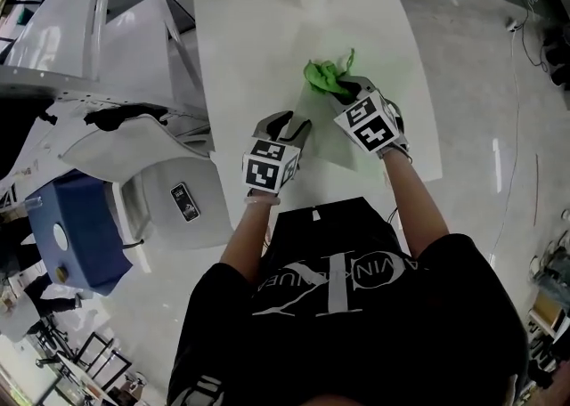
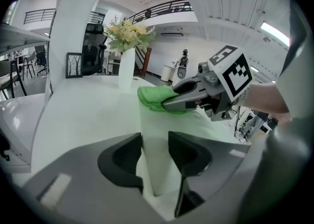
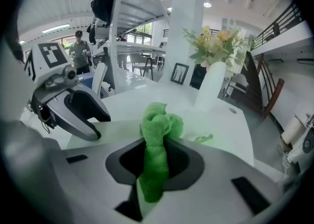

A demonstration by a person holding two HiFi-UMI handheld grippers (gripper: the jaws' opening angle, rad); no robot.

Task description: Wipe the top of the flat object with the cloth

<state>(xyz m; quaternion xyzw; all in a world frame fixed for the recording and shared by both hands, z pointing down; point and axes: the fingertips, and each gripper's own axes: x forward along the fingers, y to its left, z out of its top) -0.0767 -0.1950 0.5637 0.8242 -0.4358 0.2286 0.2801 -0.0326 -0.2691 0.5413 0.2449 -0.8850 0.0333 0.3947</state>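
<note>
Wiping setup: my right gripper [image 1: 354, 90] pinches the bunched green cloth [image 1: 325, 77]; my left gripper [image 1: 297, 126] clamps the flat object [image 1: 326, 144]. Hard strokes could drag it loose.

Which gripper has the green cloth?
The right gripper, on the right in the head view: the green cloth is pinched between its jaws. The left gripper has only the pale board between its jaws.
</note>
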